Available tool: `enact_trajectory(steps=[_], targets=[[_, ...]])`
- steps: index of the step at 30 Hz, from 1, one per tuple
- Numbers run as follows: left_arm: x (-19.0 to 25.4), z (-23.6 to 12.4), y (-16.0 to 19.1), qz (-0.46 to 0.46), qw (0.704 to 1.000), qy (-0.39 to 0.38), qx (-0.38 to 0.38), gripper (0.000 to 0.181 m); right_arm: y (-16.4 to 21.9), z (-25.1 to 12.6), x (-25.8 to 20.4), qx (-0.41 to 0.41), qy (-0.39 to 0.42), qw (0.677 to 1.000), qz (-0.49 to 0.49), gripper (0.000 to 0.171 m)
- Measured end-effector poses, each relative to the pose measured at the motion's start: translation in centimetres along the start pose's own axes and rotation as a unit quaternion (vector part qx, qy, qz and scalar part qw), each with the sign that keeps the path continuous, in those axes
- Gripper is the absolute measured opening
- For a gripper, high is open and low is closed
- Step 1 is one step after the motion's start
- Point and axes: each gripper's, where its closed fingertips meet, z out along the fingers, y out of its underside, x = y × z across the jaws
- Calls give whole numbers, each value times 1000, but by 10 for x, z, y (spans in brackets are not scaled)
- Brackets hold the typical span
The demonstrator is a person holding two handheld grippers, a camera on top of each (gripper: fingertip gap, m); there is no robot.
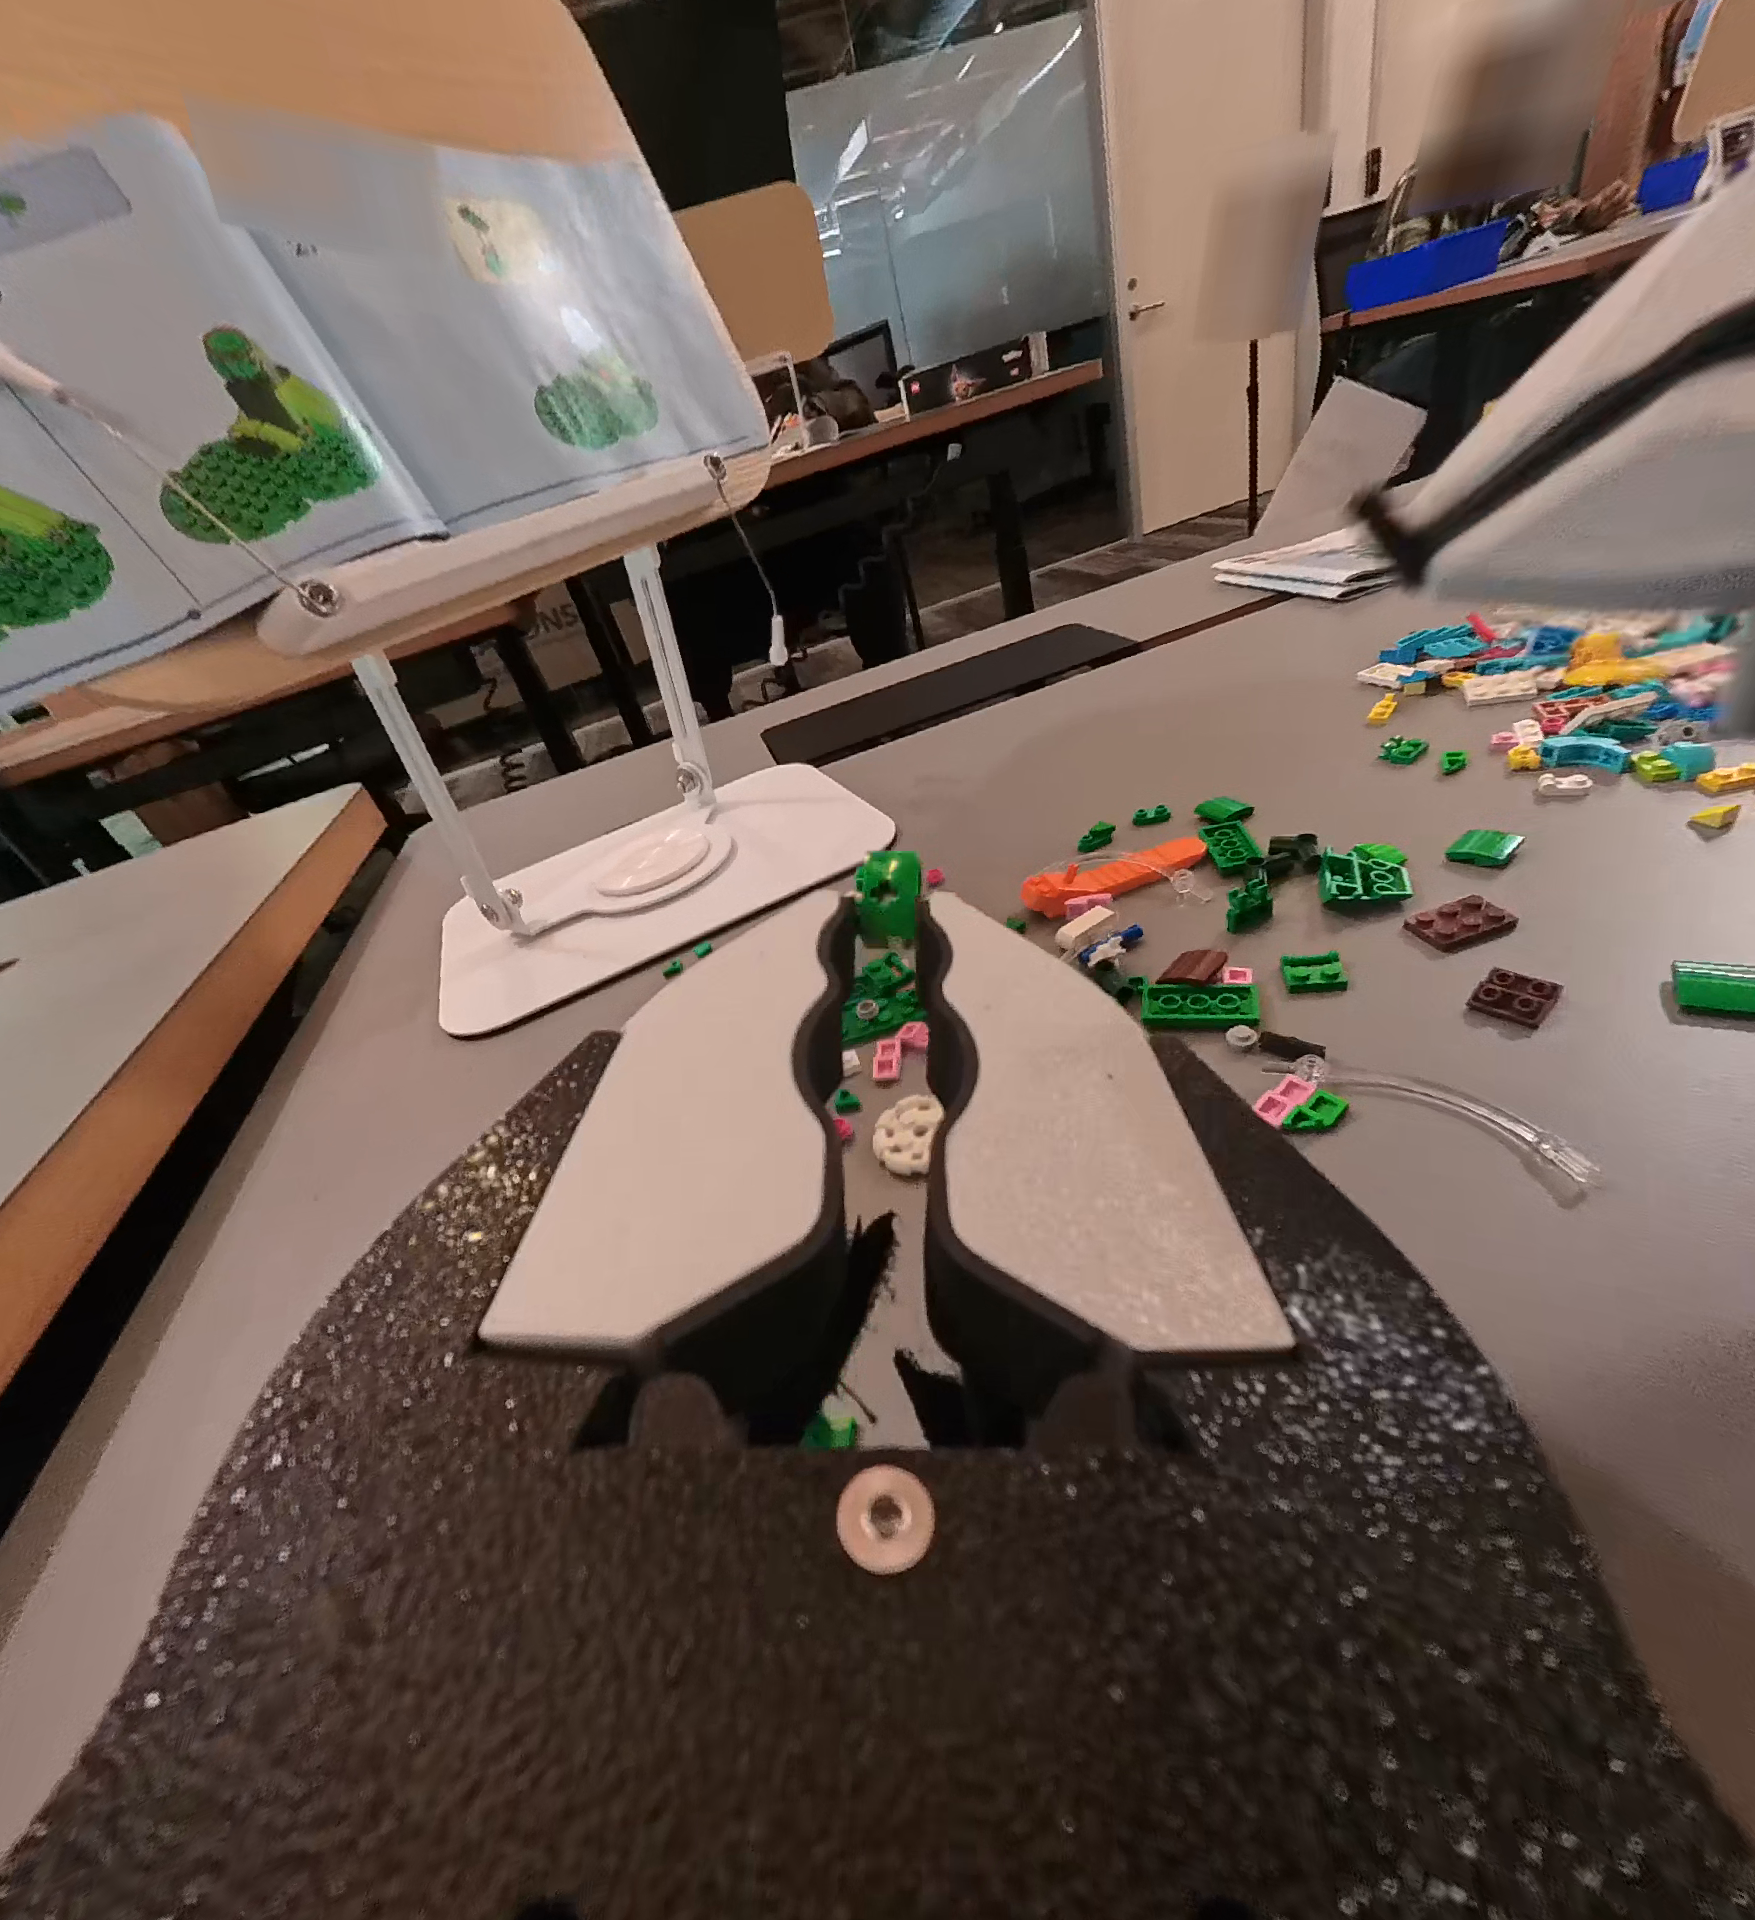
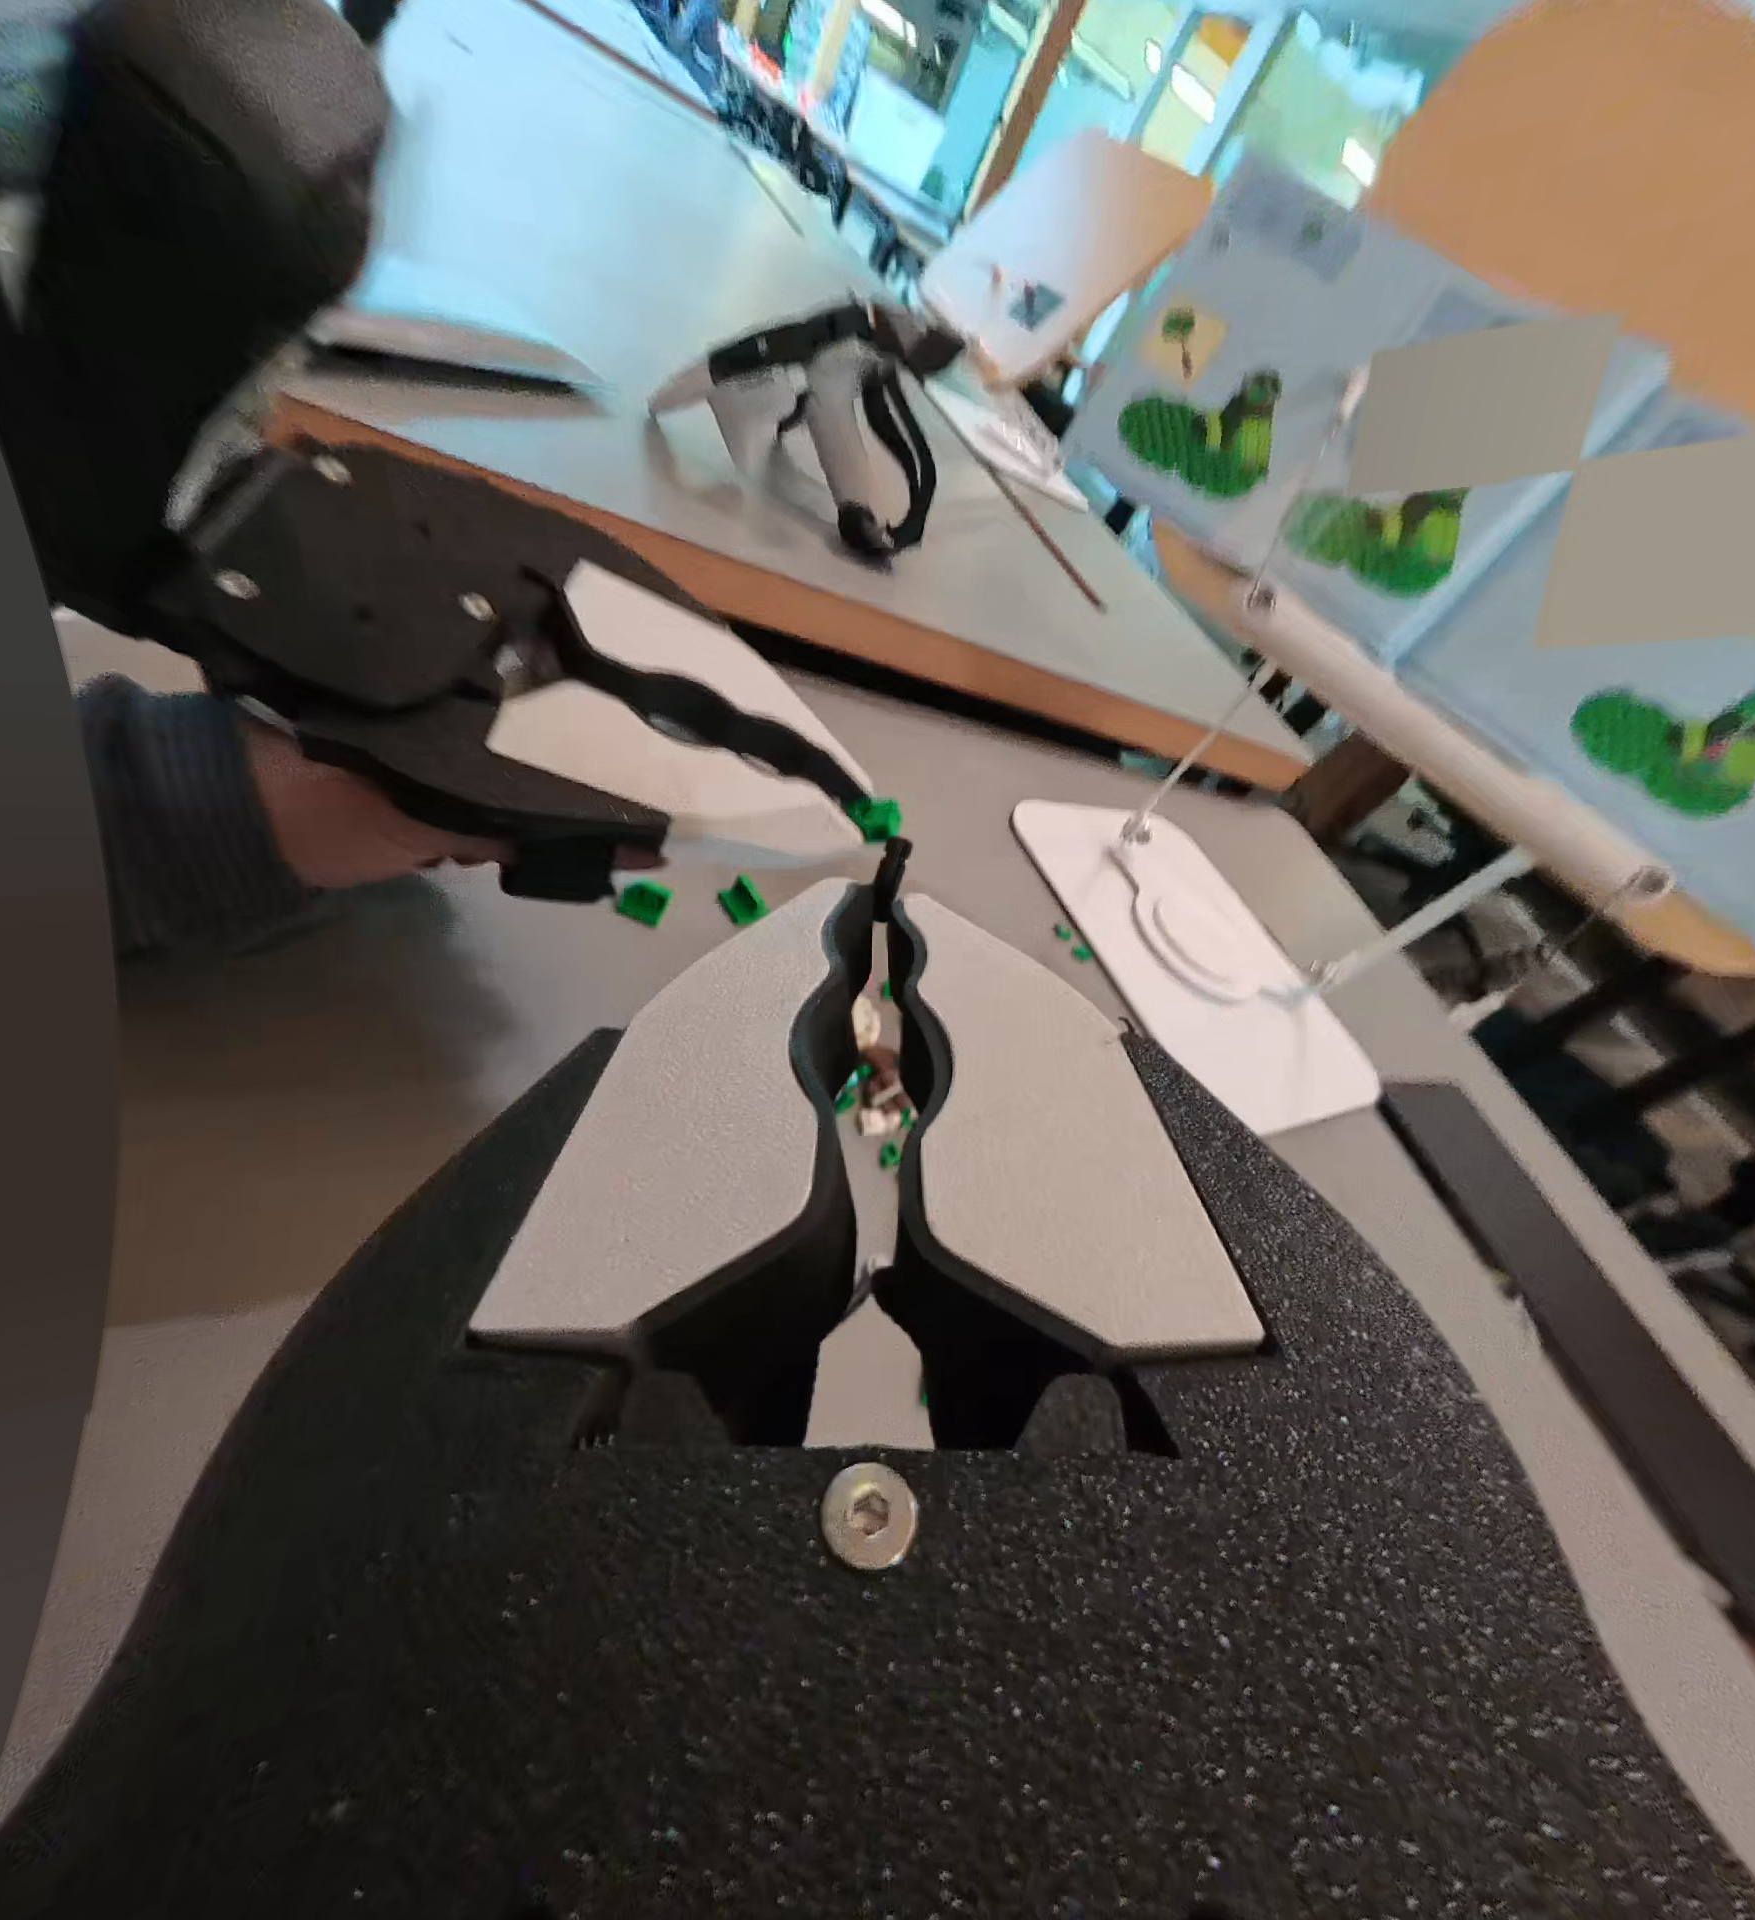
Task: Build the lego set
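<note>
My left gripper (image 1: 888,920) is shut on a bright green lego piece (image 1: 888,883) and holds it at its fingertips above the grey table (image 1: 1475,1351). My right gripper (image 2: 883,904) is shut on a small black peg-like piece (image 2: 892,868). In the right wrist view the left gripper (image 2: 852,805), held by a hand (image 2: 333,821), comes in from the left. Its green piece (image 2: 873,816) is just above the black piece, close to touching. The right gripper shows blurred at the upper right of the left wrist view (image 1: 1600,468).
Loose green, brown and pink bricks (image 1: 1351,883) and an orange brick separator (image 1: 1112,873) lie right of the left gripper. A mixed coloured pile (image 1: 1579,686) lies farther right. An instruction booklet (image 1: 333,364) rests on a white stand (image 1: 665,894). A spare gripper (image 2: 831,436) lies on the neighbouring table. Some 9 centimeters of space lies between my two pairs of fingers.
</note>
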Motion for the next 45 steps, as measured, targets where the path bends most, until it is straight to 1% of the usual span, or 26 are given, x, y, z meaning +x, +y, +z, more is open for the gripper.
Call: enact_trajectory(steps=[3,6,13,18,20,24,26,31,36,39,45], targets=[[3,0,-3,14,1000,1,8,10,28,9,0,-45,5,999,10,2],[7,1,-4,31,999,3,9,10,44,9,-1,-72,-1,997,16,2],[16,1,-5,99,995,-1,6,10,65,5,-4,-98,-27,991,84,2],[23,0,-7,158,987,-9,8,10,77,3,-10,-138,-36,987,71,2],[26,0,-9,182,983,-15,11,10,86,2,-18,-171,-61,981,66,2],[28,-1,-10,215,976,-29,13,10,105,-5,-44,-242,-140,956,91,2],[28,-1,-10,219,975,-28,11,10,109,-7,-49,-260,-153,948,100,2],[28,-1,-11,216,976,-30,14,10,111,-10,-53,-275,-165,937,140,2],[28,-2,-12,218,975,-32,17,10,120,-11,-57,-296,-174,927,152,2],[27,-2,-12,217,975,-35,19,10,123,-12,-64,-314,-184,919,150,2],[28,-2,-12,216,976,-35,18,10,125,-20,-69,-358,-181,909,114,3]])
